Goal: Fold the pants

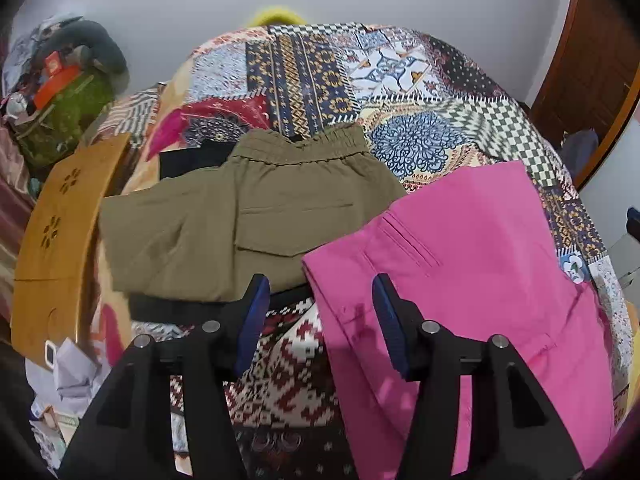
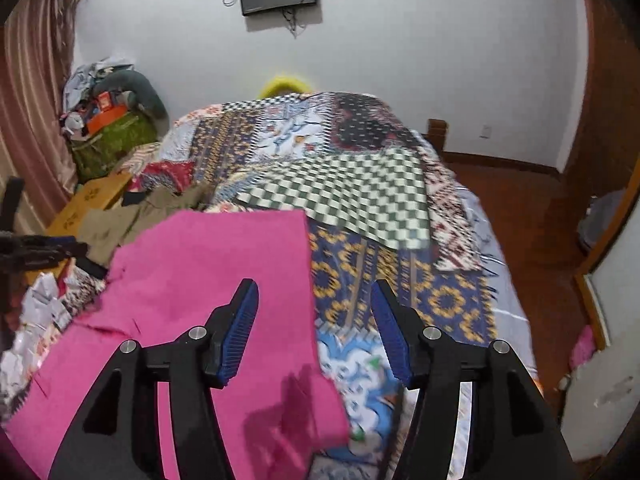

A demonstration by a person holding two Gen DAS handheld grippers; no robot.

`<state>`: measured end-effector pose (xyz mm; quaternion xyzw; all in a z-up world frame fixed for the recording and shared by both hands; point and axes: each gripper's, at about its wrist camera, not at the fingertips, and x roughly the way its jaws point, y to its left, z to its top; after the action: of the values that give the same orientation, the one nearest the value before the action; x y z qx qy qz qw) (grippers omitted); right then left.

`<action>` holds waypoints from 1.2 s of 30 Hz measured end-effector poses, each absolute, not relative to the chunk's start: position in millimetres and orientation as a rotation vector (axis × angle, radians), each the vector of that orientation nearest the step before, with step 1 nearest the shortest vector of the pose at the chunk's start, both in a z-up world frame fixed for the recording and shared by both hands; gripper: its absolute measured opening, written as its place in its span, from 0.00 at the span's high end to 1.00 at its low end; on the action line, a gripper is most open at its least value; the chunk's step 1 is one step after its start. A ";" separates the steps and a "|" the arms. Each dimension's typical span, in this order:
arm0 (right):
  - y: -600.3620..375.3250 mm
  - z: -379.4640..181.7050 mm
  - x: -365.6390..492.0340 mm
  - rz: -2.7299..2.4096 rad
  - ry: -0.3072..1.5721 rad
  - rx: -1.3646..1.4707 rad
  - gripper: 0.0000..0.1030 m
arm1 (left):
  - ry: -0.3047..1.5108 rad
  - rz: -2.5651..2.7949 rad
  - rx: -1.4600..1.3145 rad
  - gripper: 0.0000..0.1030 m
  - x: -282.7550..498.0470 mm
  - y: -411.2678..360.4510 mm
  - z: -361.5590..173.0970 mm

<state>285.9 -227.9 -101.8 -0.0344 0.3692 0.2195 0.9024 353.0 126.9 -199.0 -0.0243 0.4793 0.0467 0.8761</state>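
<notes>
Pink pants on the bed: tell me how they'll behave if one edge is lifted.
The pink woven-fabric pants will probably sag and drape, since they lie flat with soft creases on the patchwork bedspread. They look light and thin. Likely not slippery: the cloth looks matte.

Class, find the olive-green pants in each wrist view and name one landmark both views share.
Left wrist: the olive-green pants lie centre-left, folded, beside the pink pants.
Right wrist: the olive-green pants show at mid-left, partly hidden behind the pink pants.
Shared landmark: the green-and-white checkered patch of the bedspread.
</notes>
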 end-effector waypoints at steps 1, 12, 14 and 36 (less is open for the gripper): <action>-224.3 -103.1 291.4 0.465 0.768 -0.067 0.47 | 1.006 0.095 -0.045 0.48 356.7 126.8 -202.3; -183.2 -151.9 360.1 0.515 0.876 -0.200 0.47 | 1.119 0.020 -0.122 0.48 386.8 142.4 -254.1; -177.8 -163.0 372.5 0.516 0.900 -0.203 0.47 | 1.119 0.000 -0.150 0.48 389.4 144.1 -259.7; -128.9 -181.7 418.9 0.590 0.916 -0.175 0.96 | 1.051 -0.007 -0.123 0.89 388.4 123.7 -246.3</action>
<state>418.9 -128.9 -181.7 -0.0831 0.4352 0.2802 0.8516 388.4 123.7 -246.3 -0.0587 0.5013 -0.0035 0.8633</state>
